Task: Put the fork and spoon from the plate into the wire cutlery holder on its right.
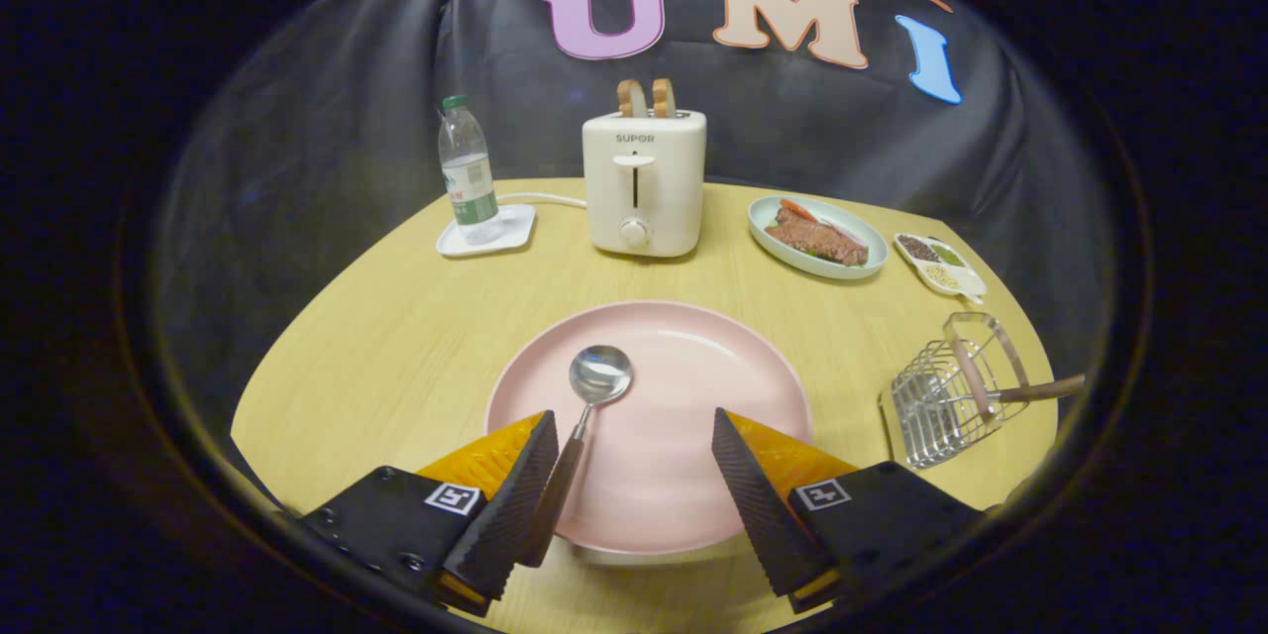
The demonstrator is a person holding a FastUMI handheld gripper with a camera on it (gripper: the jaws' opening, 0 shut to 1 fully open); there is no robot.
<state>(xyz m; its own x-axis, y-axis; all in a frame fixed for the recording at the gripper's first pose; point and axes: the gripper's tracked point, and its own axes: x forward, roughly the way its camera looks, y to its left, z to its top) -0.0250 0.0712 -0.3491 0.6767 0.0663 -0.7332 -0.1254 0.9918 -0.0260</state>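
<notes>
A pink plate (693, 386) lies on the wooden table just ahead of my fingers. On its left part rests a spoon (598, 376) with a shiny bowl and a brown handle. The bowl points away from me, and the handle runs back alongside the inner face of my left finger (515, 495). My gripper (632, 416) stands open and low over the plate's near half, with the spoon's handle inside the gap at its left side. To the plate's right is the wire cutlery holder (931, 406). A brown handle (1040, 389), seemingly the fork's, sticks out of it to the right.
A white toaster (644, 183) with two slices stands at the back middle. Left of it is a water bottle (468, 173) on a small white tray. At the back right sit a dish of food (817, 238) and a small condiment dish (939, 264).
</notes>
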